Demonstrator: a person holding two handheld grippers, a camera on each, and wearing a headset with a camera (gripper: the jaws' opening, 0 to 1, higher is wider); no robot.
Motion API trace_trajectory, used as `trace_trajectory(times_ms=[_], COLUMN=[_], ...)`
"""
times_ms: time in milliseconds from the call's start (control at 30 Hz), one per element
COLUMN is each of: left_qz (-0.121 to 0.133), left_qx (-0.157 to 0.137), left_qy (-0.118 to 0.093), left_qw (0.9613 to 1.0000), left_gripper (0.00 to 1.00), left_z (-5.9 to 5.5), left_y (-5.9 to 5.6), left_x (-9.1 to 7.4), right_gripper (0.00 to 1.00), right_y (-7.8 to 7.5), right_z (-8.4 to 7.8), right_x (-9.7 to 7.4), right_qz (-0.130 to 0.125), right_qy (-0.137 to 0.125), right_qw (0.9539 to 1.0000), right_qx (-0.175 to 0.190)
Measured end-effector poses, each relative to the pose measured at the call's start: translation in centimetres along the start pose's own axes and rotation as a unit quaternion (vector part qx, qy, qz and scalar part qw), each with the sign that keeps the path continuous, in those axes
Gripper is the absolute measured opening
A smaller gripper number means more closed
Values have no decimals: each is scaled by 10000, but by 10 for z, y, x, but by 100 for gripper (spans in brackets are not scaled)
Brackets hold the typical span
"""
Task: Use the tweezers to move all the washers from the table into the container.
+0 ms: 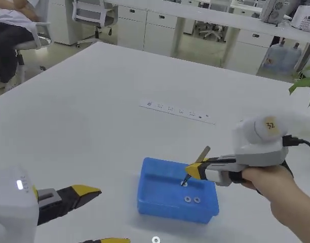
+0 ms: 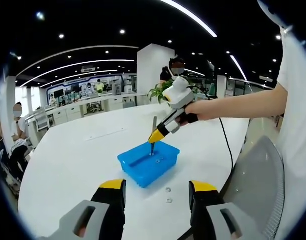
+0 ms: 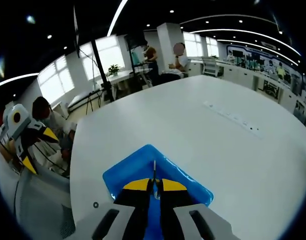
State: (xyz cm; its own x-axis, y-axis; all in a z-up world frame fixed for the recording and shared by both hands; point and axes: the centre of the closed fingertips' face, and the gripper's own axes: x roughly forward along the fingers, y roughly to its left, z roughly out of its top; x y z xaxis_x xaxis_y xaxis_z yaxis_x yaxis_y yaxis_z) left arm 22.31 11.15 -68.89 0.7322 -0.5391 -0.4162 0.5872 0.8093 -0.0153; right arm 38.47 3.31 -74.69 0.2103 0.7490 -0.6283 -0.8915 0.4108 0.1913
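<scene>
In the container [image 1: 165,208] two washers [image 1: 188,200]; left gripper view adds two loose washers [image 2: 168,190] nearer; right gripper [image 1: 188,172] clamps tweezers [image 1: 203,152], left gripper [image 2: 158,186] spread.

Black-and-yellow left gripper [image 1: 110,216] cut by head view's bottom edge, thin metal tweezers [image 3: 154,172] half hidden inside right gripper [image 3: 154,186], tip load indiscernible.

Right gripper [image 1: 193,172]: gripped by the person's right hand [image 1: 266,179], with the forearm reaching in over the near right edge of the tabletop. Its jaws pitch downward and are closed on the tweezers [image 1: 202,153].

Left gripper [image 1: 100,215]: positioned low near the near left edge of the tabletop, roughly level, jaws spread apart.
</scene>
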Motion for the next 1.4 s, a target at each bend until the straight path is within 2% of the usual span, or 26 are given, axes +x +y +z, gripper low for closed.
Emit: trace_trajectory(times_ms=[33,200,333,500,667,800,1033,1200,1267,1400], left_qz=[19,51,63,94,146,163,139,91,79,77], left_qx=[-12,-15,-23,-42,-85,-78,-44,-30,-23,-10], left_qy=[-7,-16,-12,8,33,41,6,27,22,14], left_qw=[10000,10000,10000,9999,9999,9998,9999,10000,10000,10000], left_gripper=[50,49,49,49,49,49,48,48,48,48], left_z=[0,1,1,-1,-4,-4,0,-1,-1,0], left_y=[1,4,4,4,6,8,7,4,3,2], left_x=[0,-1,-1,-2,-5,-4,-1,0,0,0], right_gripper=[3,3,3,3,3,3,3,3,3,3], right_y=[-5,-5,-3,-10,-12,-11,8,23,30,55], right_z=[-3,-13,-18,-25,-27,-21,-6,-3,1,2], right_x=[4,13,18,20,19,16,3,-8,-12,-15], right_qz=[16,99,173,156,143,185,287,311,348,653], right_qy=[54,263,324,424,418,216,-266,-419,-562,-618], right_qw=[10000,9996,9993,9990,9990,9995,9989,9982,9973,9957], right_qx=[21,23,15,20,58,101,266,282,311,244])
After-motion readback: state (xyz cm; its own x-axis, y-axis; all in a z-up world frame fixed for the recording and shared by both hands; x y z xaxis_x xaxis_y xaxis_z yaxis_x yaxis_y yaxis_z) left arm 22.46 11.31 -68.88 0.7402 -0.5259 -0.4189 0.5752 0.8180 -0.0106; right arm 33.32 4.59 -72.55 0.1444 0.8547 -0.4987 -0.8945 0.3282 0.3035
